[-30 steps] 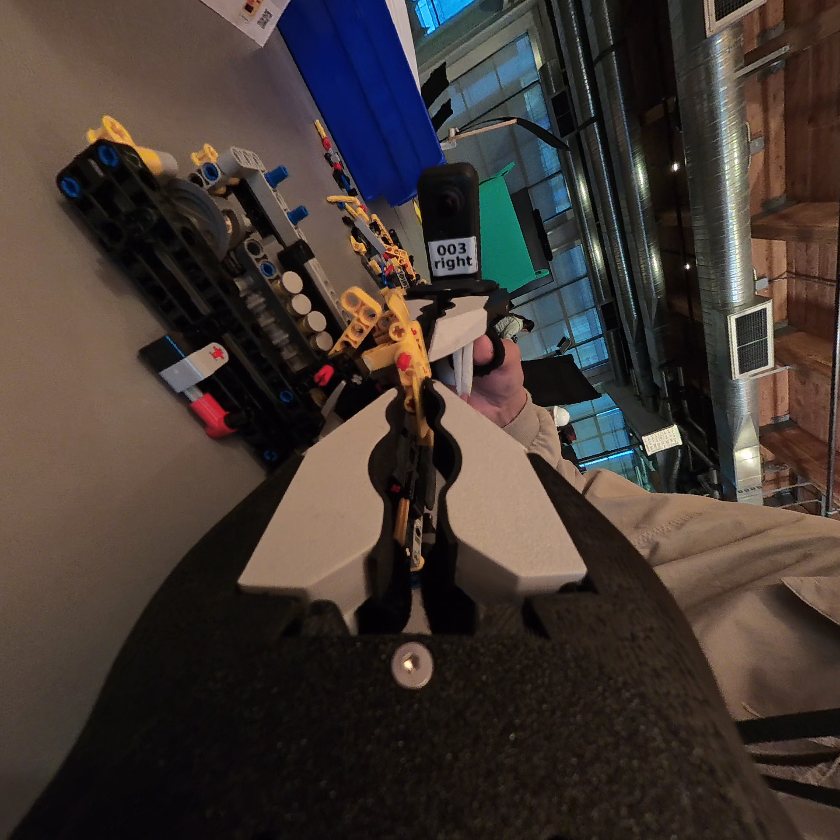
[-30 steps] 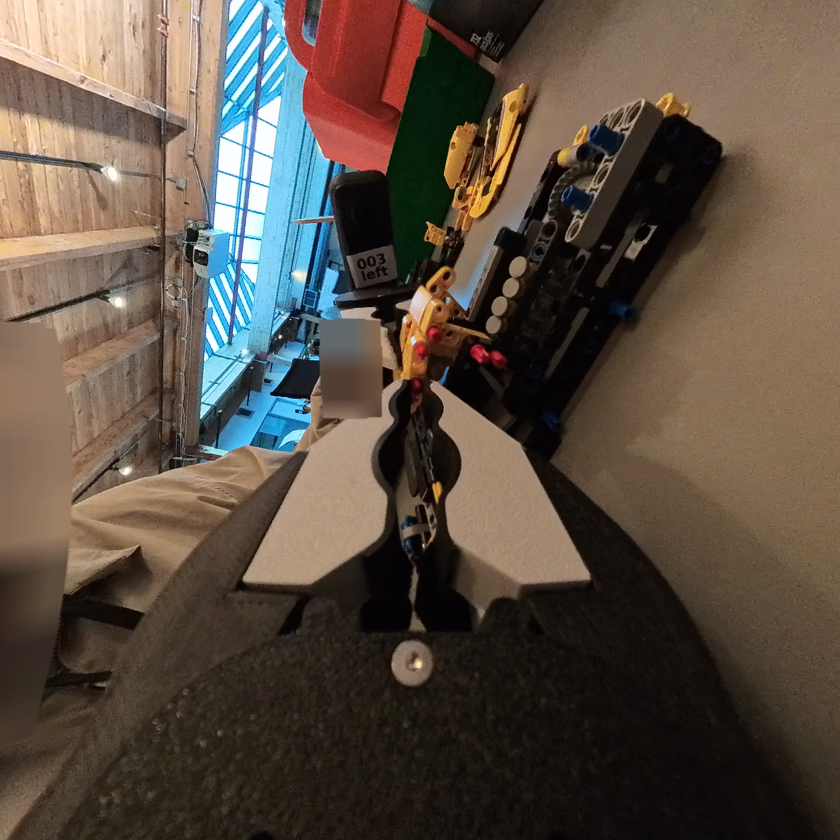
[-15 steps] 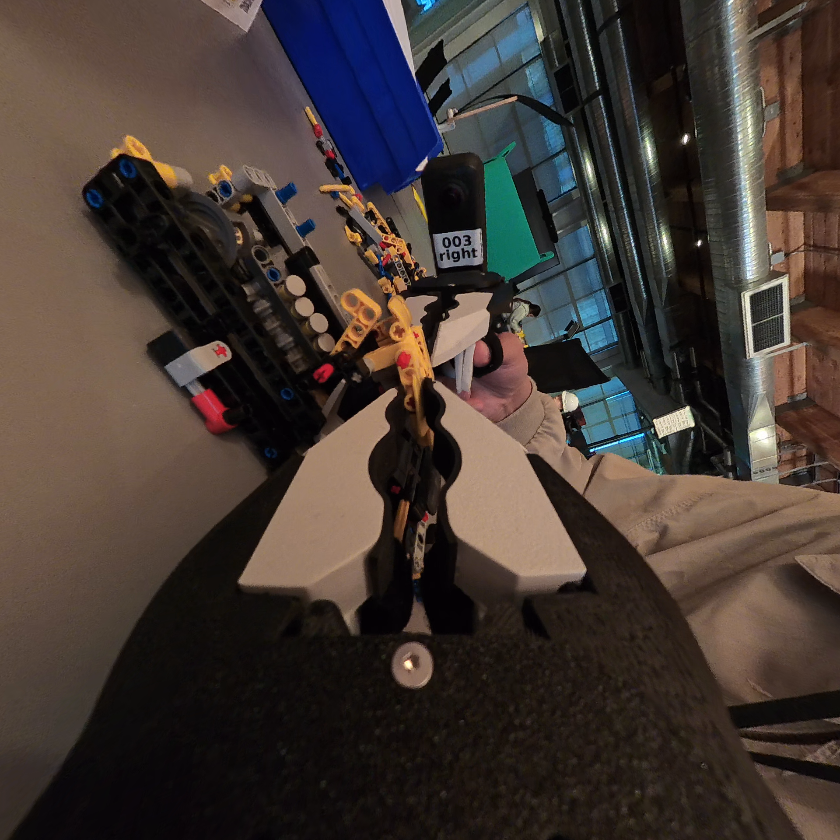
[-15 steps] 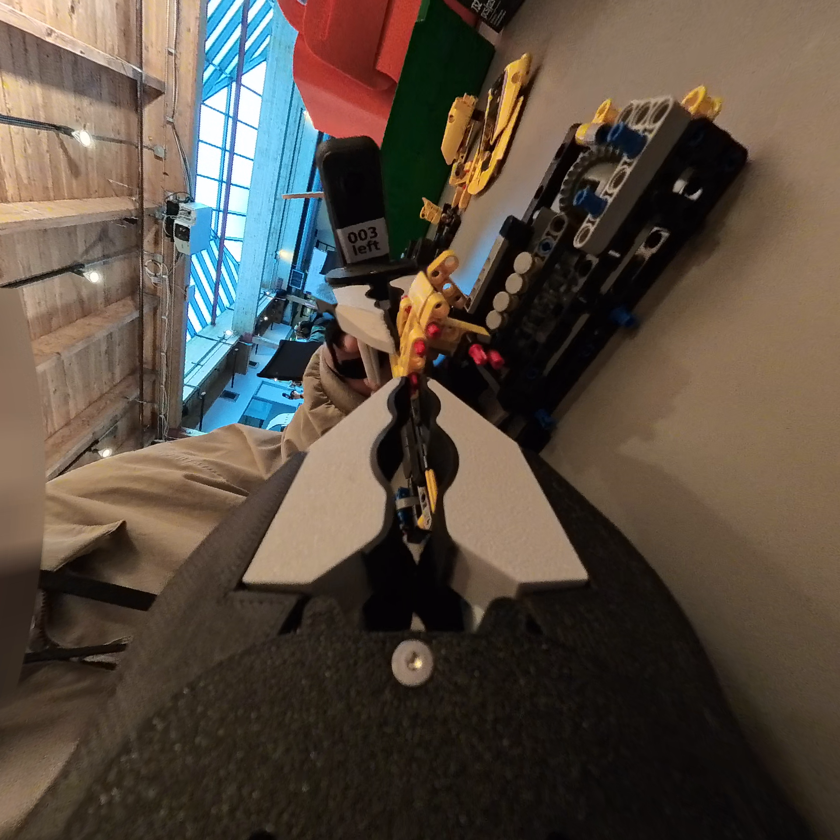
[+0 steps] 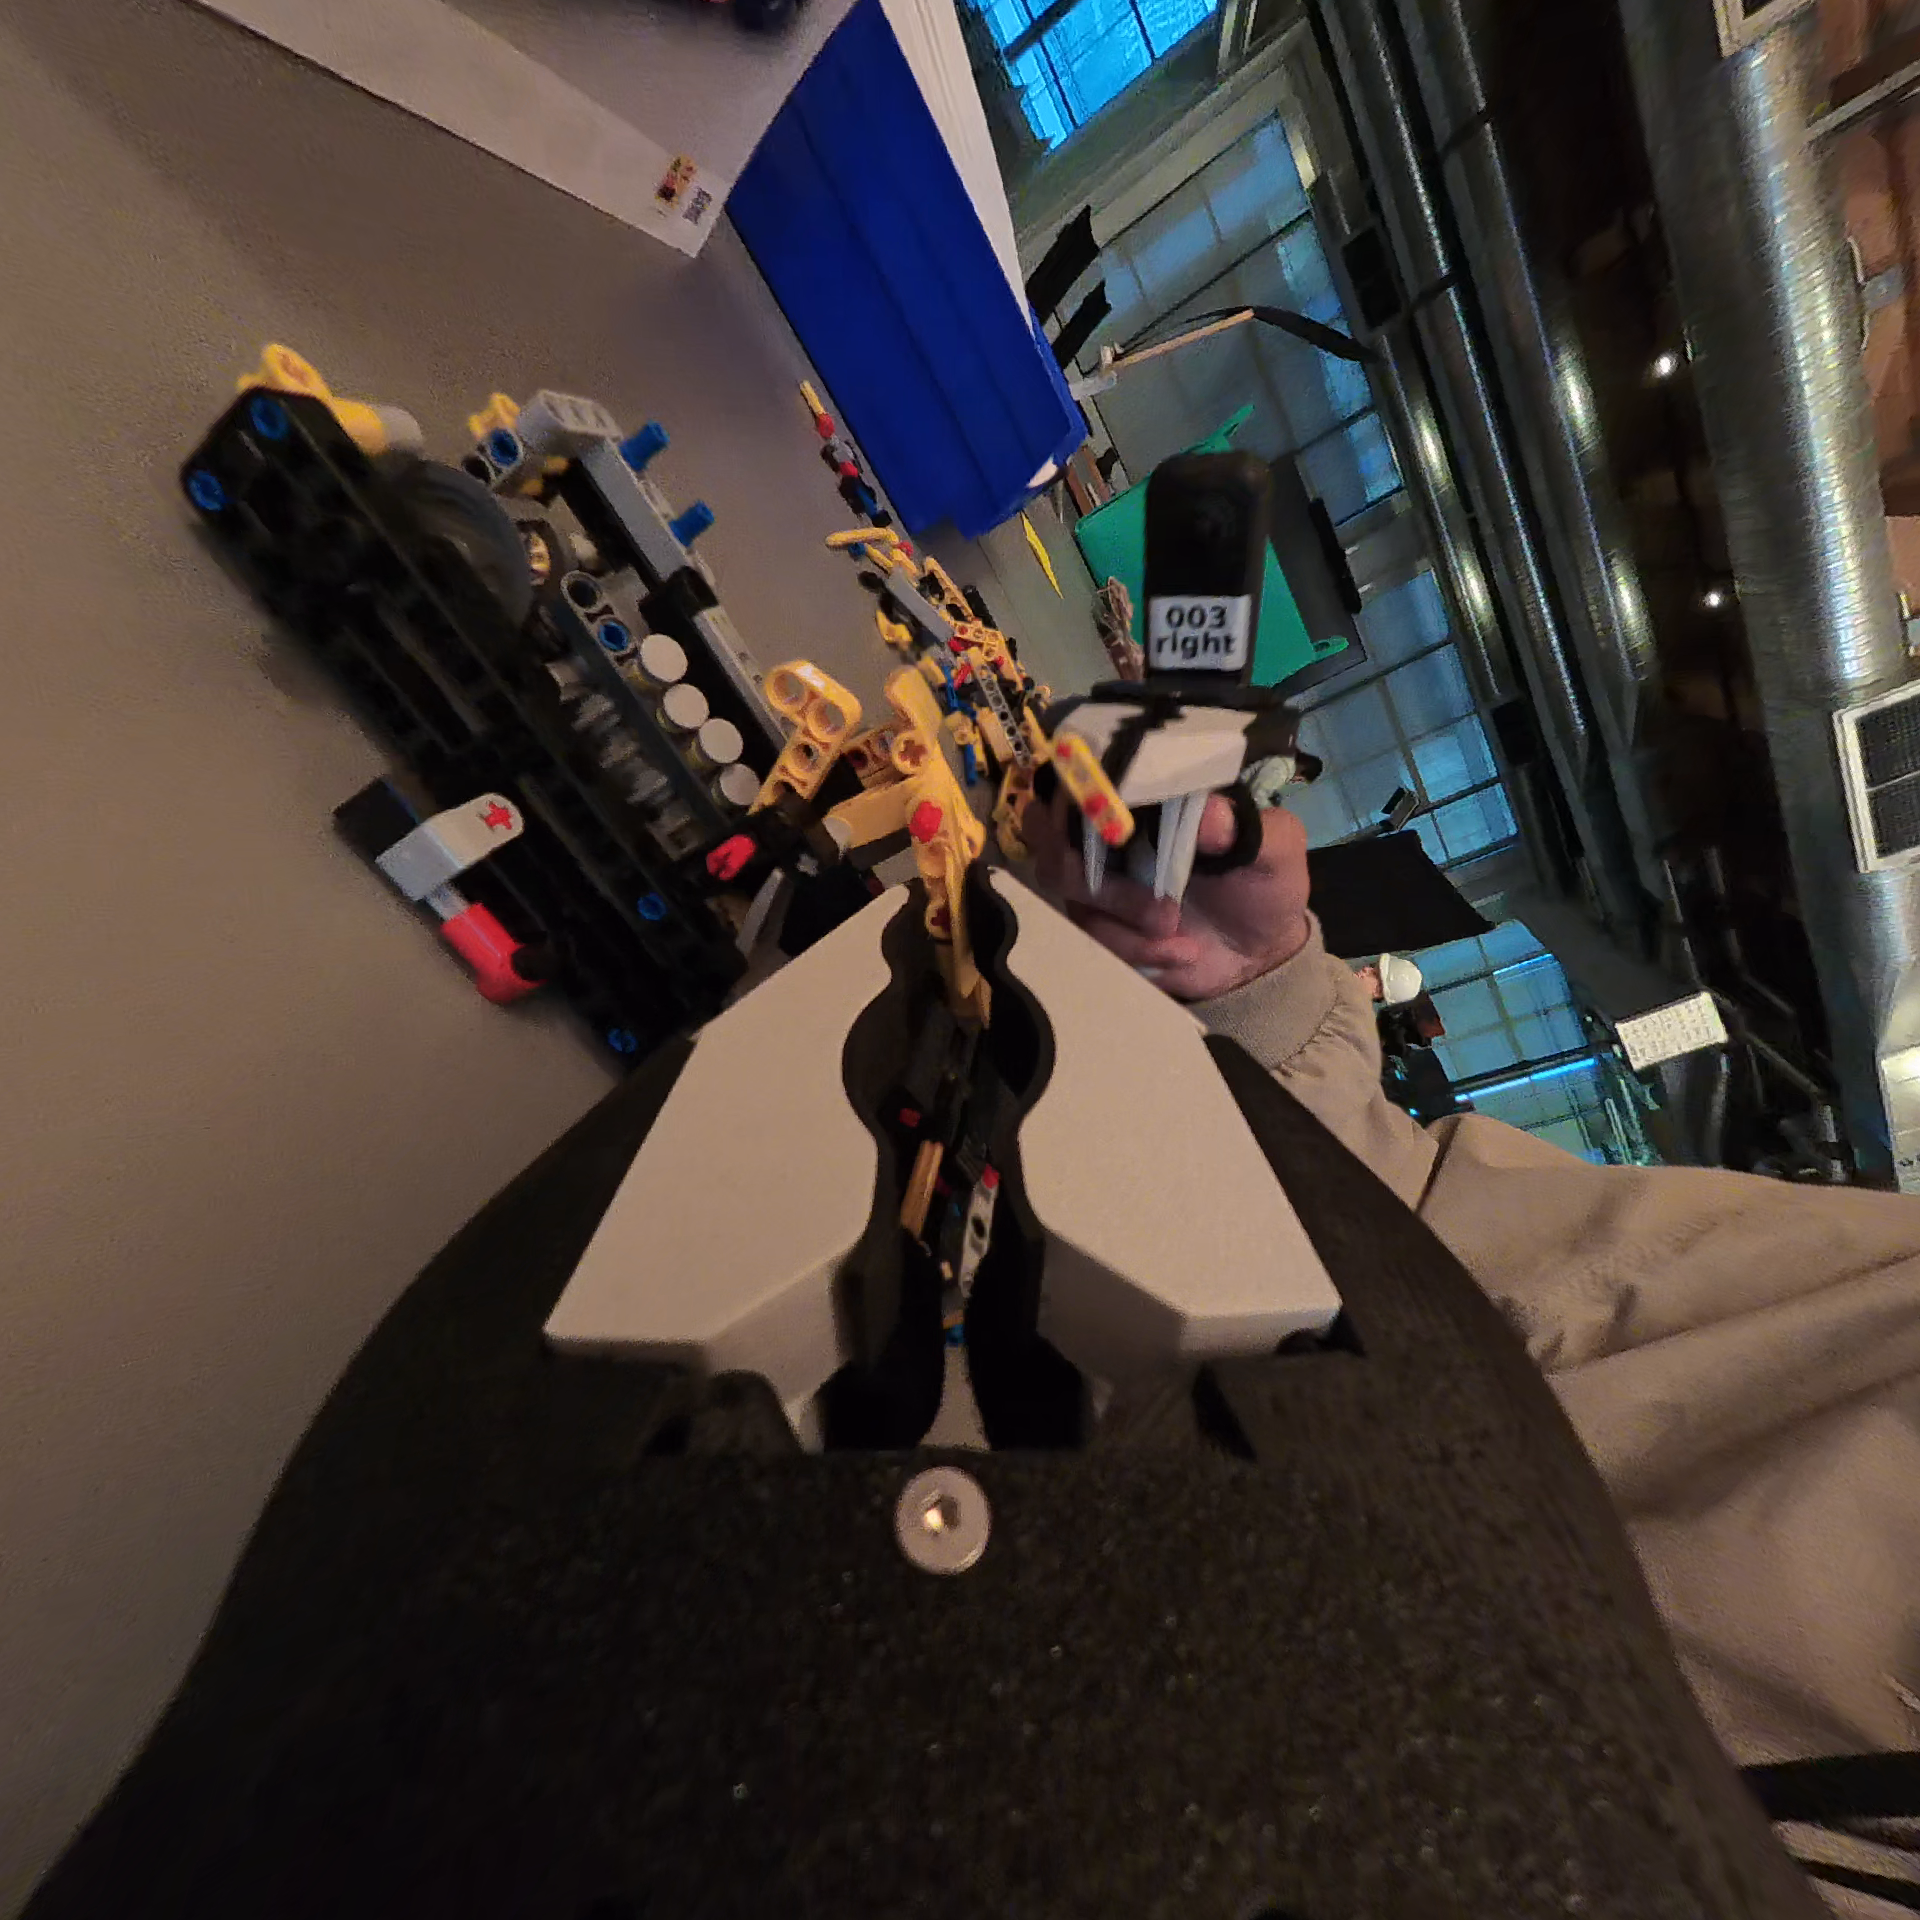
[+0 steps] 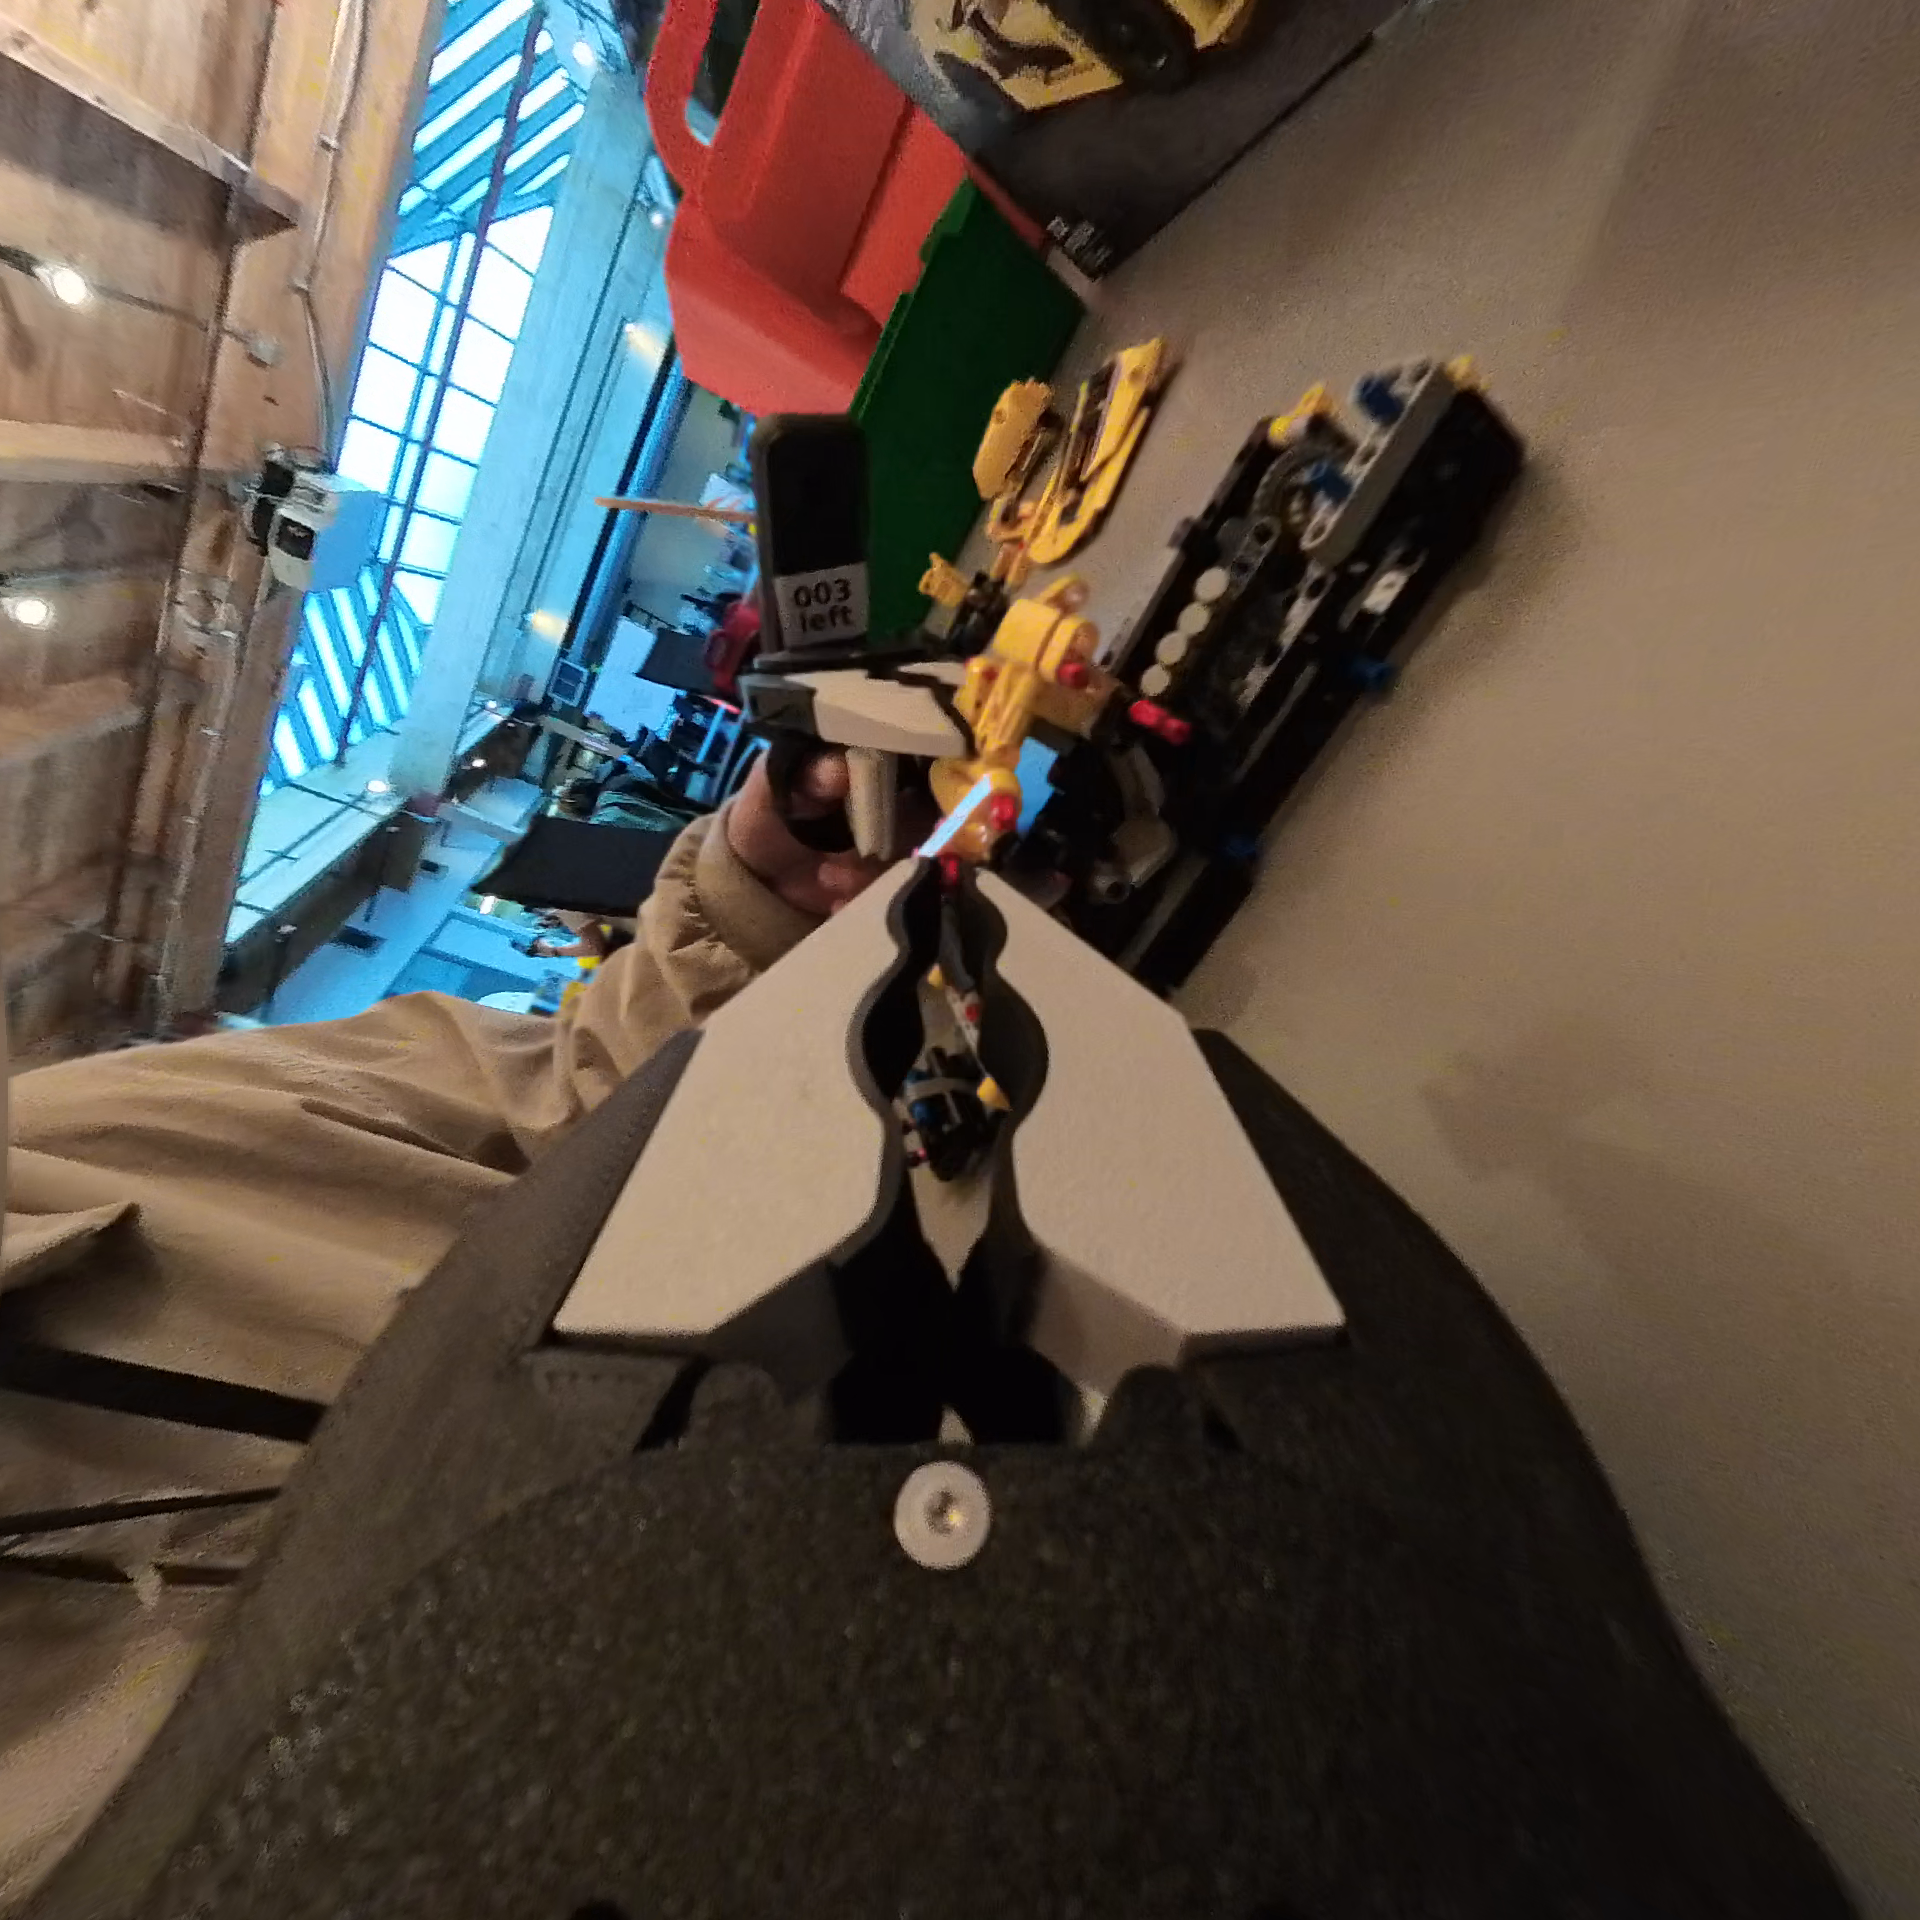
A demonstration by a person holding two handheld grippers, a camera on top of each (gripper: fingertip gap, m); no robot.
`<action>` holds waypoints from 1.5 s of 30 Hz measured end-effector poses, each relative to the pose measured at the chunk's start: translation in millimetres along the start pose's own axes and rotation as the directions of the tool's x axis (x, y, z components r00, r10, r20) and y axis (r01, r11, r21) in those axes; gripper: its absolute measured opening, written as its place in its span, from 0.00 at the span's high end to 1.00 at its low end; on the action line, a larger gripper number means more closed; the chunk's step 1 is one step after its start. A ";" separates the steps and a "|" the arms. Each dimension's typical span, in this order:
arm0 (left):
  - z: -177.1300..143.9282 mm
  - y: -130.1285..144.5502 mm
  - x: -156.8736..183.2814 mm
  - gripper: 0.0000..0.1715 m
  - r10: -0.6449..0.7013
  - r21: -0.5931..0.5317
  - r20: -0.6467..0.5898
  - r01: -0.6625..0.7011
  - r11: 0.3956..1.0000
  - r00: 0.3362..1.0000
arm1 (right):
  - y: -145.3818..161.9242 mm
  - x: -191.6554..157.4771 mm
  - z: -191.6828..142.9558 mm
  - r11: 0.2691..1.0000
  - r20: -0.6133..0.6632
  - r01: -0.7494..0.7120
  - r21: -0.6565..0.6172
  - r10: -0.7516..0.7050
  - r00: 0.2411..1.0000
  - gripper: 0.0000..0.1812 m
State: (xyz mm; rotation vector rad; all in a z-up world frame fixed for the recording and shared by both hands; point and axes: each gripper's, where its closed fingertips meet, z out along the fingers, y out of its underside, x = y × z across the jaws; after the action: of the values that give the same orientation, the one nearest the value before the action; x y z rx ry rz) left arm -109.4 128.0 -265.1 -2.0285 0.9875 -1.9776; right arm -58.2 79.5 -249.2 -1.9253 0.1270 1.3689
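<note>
Left gripper (image 5: 951, 904) clamps a brick sub-assembly (image 5: 914, 800) that juts out ahead of its tips. Large brick chassis (image 5: 468, 665) lies on the table (image 5: 156, 1039), ahead and left of the claw. Loose parts (image 5: 935, 623) beyond it, a bin (image 5: 894, 270) farther back. Right gripper (image 5: 1081, 769) ahead-right, holding a small beam (image 5: 1086, 784), just apart from the sub-assembly.

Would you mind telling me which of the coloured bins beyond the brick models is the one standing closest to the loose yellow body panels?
The green bin: the yellow body panels lie on the table right beside it. The red bin stands behind it, farther off.
</note>
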 end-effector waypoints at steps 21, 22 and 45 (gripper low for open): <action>-24.7 -3.4 87.4 0.81 0.354 0.017 -0.186 -0.357 0.934 0.917 | 4.2 -74.4 14.7 0.724 0.037 0.683 0.102 -0.688 0.724 0.98; -17.1 6.2 94.8 0.81 0.357 -0.001 -0.234 -0.367 0.930 0.904 | 7.0 -76.7 18.4 0.718 0.051 0.689 0.099 -0.695 0.717 0.99; 2.6 21.8 110.0 0.96 0.459 0.047 -0.283 -0.466 0.884 0.842 | 22.2 -86.3 36.1 0.761 0.130 0.645 0.063 -0.647 0.751 0.98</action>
State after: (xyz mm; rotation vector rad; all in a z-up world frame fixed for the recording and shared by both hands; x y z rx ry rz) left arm -123.4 51.3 -184.5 -1.3460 1.4067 -2.0094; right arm -133.0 57.7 -192.8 -1.6131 -0.5618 1.0052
